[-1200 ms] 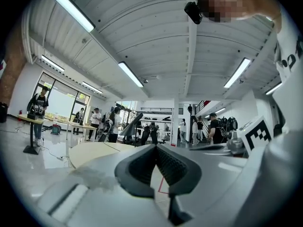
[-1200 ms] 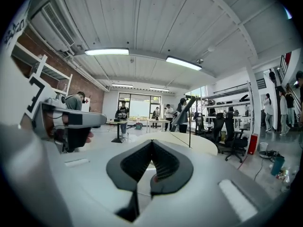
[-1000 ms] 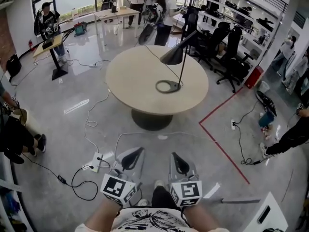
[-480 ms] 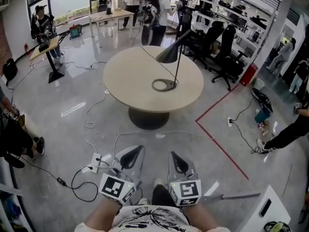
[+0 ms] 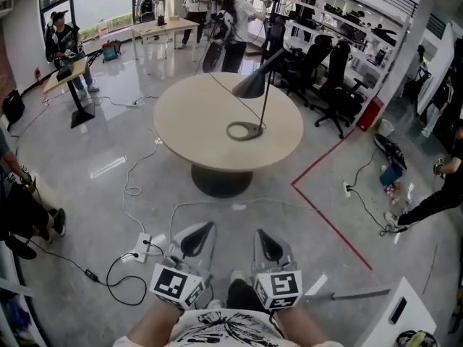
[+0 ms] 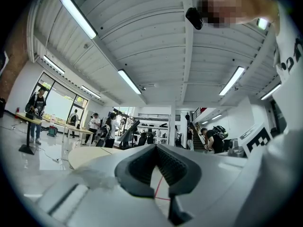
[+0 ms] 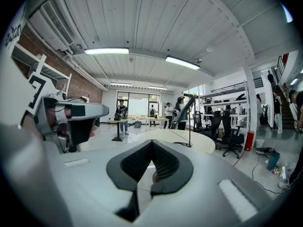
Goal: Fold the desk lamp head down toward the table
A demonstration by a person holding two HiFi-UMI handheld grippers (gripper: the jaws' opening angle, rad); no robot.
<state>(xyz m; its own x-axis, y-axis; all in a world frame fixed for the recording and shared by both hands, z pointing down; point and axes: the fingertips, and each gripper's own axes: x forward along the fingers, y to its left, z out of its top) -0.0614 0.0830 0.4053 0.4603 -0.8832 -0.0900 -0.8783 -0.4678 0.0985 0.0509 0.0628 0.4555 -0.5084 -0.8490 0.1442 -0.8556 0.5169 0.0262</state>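
Observation:
A black desk lamp (image 5: 253, 85) stands on the round beige table (image 5: 195, 132) some way ahead of me. Its ring base (image 5: 244, 130) lies flat, the thin stem is upright, and the cone head hangs high at the end of a slanted arm. Both grippers are held low near my body, far short of the table. The left gripper (image 5: 197, 238) and the right gripper (image 5: 269, 246) are shut with nothing between the jaws. The lamp (image 7: 182, 111) and table (image 7: 180, 138) show small in the right gripper view beyond the gripper (image 7: 151, 142). Past the left gripper (image 6: 155, 146), the lamp (image 6: 129, 130) is distant.
A power strip (image 5: 141, 246) and loose cables lie on the grey floor between me and the table. Red tape (image 5: 325, 215) runs along the floor on the right. Black office chairs (image 5: 336, 85) stand behind the table. People stand at the back and at both sides.
The view has shifted a little, and the table and lamp sit slightly further left in the picture. Both grippers keep their place and stay shut.

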